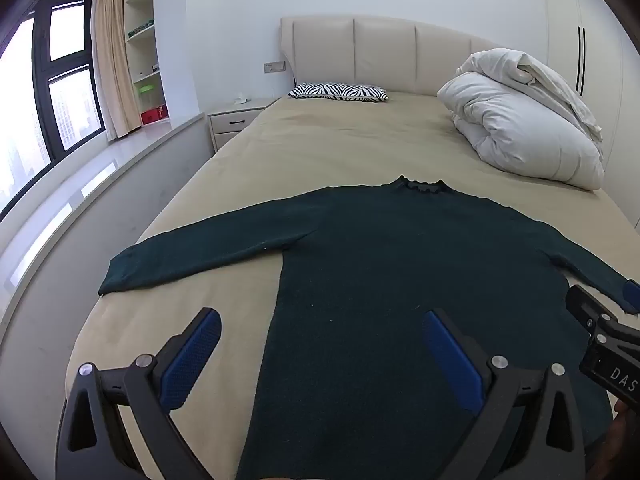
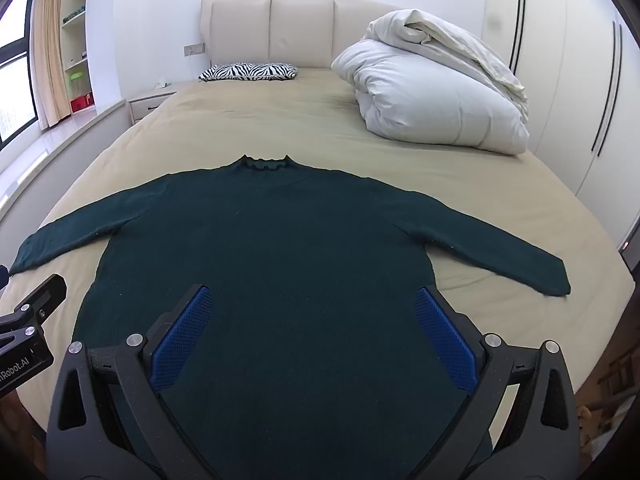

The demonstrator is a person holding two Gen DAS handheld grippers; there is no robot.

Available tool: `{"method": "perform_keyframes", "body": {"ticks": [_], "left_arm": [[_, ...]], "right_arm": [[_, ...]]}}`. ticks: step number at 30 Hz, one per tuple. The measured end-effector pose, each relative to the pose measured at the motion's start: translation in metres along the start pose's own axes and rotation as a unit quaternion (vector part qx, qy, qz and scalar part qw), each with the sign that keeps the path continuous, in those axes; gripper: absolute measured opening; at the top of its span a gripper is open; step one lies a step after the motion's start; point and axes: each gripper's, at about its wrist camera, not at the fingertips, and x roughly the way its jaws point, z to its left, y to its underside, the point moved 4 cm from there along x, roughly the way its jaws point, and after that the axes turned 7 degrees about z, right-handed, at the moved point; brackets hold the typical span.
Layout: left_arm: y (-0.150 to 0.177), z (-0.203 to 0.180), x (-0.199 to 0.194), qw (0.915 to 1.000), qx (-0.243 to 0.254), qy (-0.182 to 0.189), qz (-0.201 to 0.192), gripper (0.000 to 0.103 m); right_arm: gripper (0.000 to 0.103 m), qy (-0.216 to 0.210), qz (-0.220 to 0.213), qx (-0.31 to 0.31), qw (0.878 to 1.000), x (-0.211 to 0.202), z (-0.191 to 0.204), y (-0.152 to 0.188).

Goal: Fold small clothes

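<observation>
A dark green long-sleeved sweater (image 1: 380, 264) lies flat on the beige bed (image 1: 340, 148), collar toward the headboard and both sleeves spread out; it also shows in the right wrist view (image 2: 280, 248). My left gripper (image 1: 322, 320) is open and empty above the sweater's lower left side. My right gripper (image 2: 314, 298) is open and empty above the lower body of the sweater. The right gripper's finger shows at the left view's right edge (image 1: 596, 316), near the right sleeve cuff. The left gripper shows at the right view's left edge (image 2: 28, 320).
A rolled white duvet (image 2: 436, 92) lies at the bed's far right. A zebra-print pillow (image 2: 248, 72) sits by the padded headboard (image 2: 272, 28). A nightstand (image 1: 236, 120), window ledge and shelves are on the left; a white wardrobe (image 2: 568, 80) stands on the right.
</observation>
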Motion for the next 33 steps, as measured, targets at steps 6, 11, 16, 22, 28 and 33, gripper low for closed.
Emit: {"method": "perform_keyframes", "body": {"ticks": [6,11,16,22,28,33], "left_arm": [[0.0,-0.001,0.0,1.0,0.002,-0.005,-0.002,0.103],[0.001,-0.003,0.0,1.0,0.003,-0.005,-0.003,0.103],[0.004,-0.006,0.002,1.0,0.003,-0.004,-0.003,0.103],[0.001,-0.002,-0.001,1.0,0.001,-0.005,-0.002,0.103],[0.007,0.005,0.002,1.0,0.003,-0.006,0.001,0.103],[0.009,0.006,0.003,1.0,0.003,-0.006,0.002,0.103]], "right_arm": [[0.103,0.0,0.0,0.0,1.0,-0.001,-0.001,0.0],[0.103,0.0,-0.002,0.002,1.0,-0.004,-0.003,0.0],[0.103,0.0,0.001,0.001,1.0,-0.004,-0.002,0.0],[0.103,0.0,0.003,0.0,1.0,-0.004,0.0,-0.002],[0.103,0.0,0.006,0.0,1.0,-0.003,0.003,-0.003],[0.103,0.0,0.009,-0.005,1.0,0.004,0.004,0.003]]}}
